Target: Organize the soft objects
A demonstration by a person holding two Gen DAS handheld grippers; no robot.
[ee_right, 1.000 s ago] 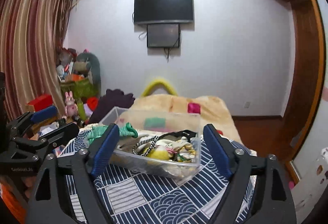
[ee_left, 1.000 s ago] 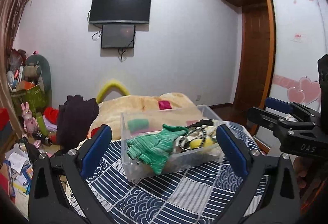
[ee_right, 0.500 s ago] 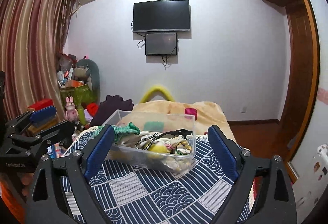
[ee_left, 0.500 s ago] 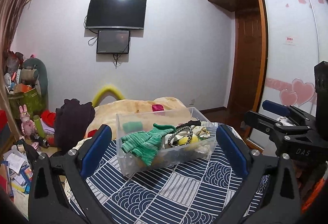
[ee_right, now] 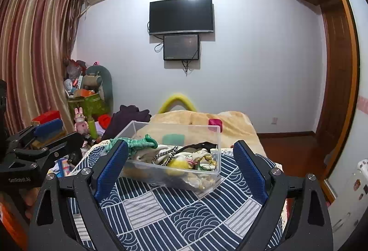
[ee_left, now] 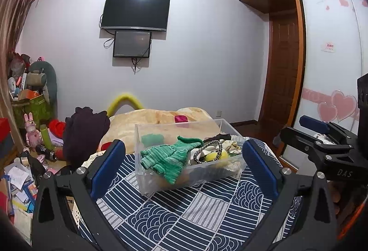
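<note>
A clear plastic bin [ee_left: 147, 179] stands on a blue patterned cloth [ee_left: 174, 212]. It holds soft items: a green knit glove [ee_left: 170, 158] draped over its near rim, a black-and-white cord loop [ee_left: 208, 151] and a yellow ball [ee_left: 212, 156]. The bin [ee_right: 216, 136], the glove [ee_right: 138, 144] and the ball [ee_right: 178, 164] also show in the right wrist view. My left gripper [ee_left: 182, 164] is open and empty, held back from the bin. My right gripper [ee_right: 180, 164] is open and empty, also short of the bin.
A beige blanket [ee_left: 147, 120] with a pink item [ee_left: 180, 118] lies behind the bin. A dark garment [ee_left: 84, 129] is heaped at the left. Floor clutter, a pink bunny [ee_left: 31, 131] and papers lie far left. A wardrobe and door stand at the right.
Both grippers have pulled back and tilted up from the bin. The bin and its contents have not moved. Both stay open.
</note>
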